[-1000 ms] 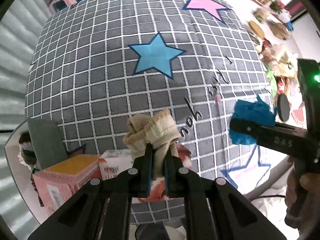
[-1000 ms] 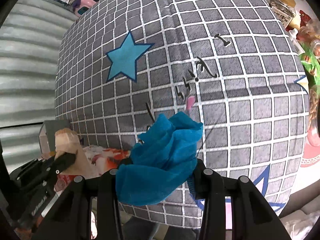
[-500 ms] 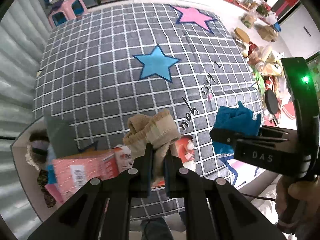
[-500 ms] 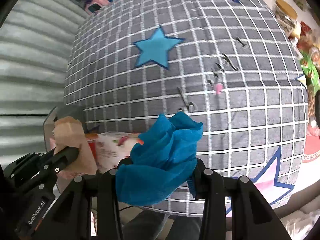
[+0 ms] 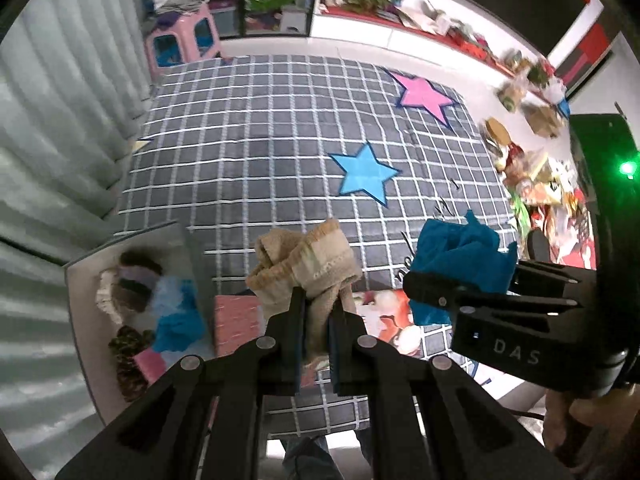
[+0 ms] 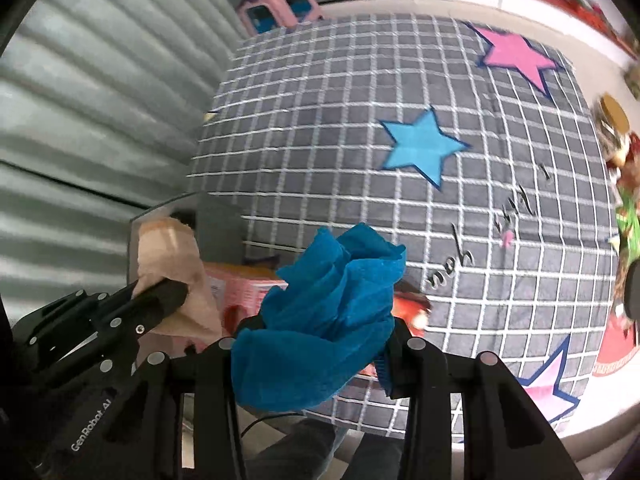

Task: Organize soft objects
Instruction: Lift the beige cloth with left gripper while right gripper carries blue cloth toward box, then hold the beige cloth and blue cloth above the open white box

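Note:
My left gripper (image 5: 316,312) is shut on a crumpled beige cloth (image 5: 304,264) and holds it in the air above the near edge of the checked bed cover (image 5: 280,140). My right gripper (image 6: 316,344) is shut on a bunched blue cloth (image 6: 324,312), also held up; it shows at the right of the left wrist view (image 5: 460,264). The beige cloth shows at the left of the right wrist view (image 6: 172,256). A grey bin (image 5: 84,288) at the lower left holds several soft items, among them a blue one (image 5: 176,316).
A pink box (image 5: 236,320) and a printed tissue pack (image 5: 392,320) lie on the cover's near edge below the grippers. A pink stool (image 5: 180,40) stands beyond the bed. Cluttered items (image 5: 532,168) line the floor at right. A curtain (image 6: 100,100) hangs at left.
Both grippers have risen and pulled back with their cloths still held. The grey bin with soft items has come into view at the lower left.

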{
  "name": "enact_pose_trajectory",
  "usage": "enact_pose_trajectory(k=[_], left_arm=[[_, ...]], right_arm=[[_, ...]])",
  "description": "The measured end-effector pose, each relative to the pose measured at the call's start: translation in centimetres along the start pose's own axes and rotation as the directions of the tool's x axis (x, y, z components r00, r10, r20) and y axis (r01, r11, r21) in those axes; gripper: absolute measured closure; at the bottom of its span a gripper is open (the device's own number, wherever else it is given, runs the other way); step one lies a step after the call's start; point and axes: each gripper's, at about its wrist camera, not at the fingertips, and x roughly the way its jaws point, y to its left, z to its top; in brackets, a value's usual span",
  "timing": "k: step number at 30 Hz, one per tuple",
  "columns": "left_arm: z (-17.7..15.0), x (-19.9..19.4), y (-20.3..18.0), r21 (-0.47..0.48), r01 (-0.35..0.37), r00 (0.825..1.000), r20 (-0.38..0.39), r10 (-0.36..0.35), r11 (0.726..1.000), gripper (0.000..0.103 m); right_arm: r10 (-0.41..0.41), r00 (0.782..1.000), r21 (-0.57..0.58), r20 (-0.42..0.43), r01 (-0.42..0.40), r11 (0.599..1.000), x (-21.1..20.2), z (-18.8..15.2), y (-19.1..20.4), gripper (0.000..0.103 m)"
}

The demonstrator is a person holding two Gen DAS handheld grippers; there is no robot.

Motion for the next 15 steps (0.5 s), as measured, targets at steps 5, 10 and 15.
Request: enact_pose_trajectory(k=[5, 10, 15], left_arm=[[-0.5, -2.2, 2.5, -0.049, -0.007, 0.999, 0.047, 0.009, 0.999, 0.093], [-1.4, -3.7, 5.5, -0.117, -0.027, 0.996, 0.079, 0.037, 0.993, 0.093], [-2.7, -4.7, 8.4, -0.189, -0.050, 0.994, 0.091, 0.068, 0.981, 0.093]], right_arm=[[-0.005, 1.000, -0.086, 0.014, 0.006, 0.996, -0.7, 0.3, 3.7, 0.060], [-0.004, 1.000, -0.159, 0.014, 0.007, 0.987, -0.8, 0.4, 6.9, 0.060], [0.001, 1.000, -0.245, 0.004, 0.000, 0.969, -0.5, 0.1, 10.6, 0.060]])
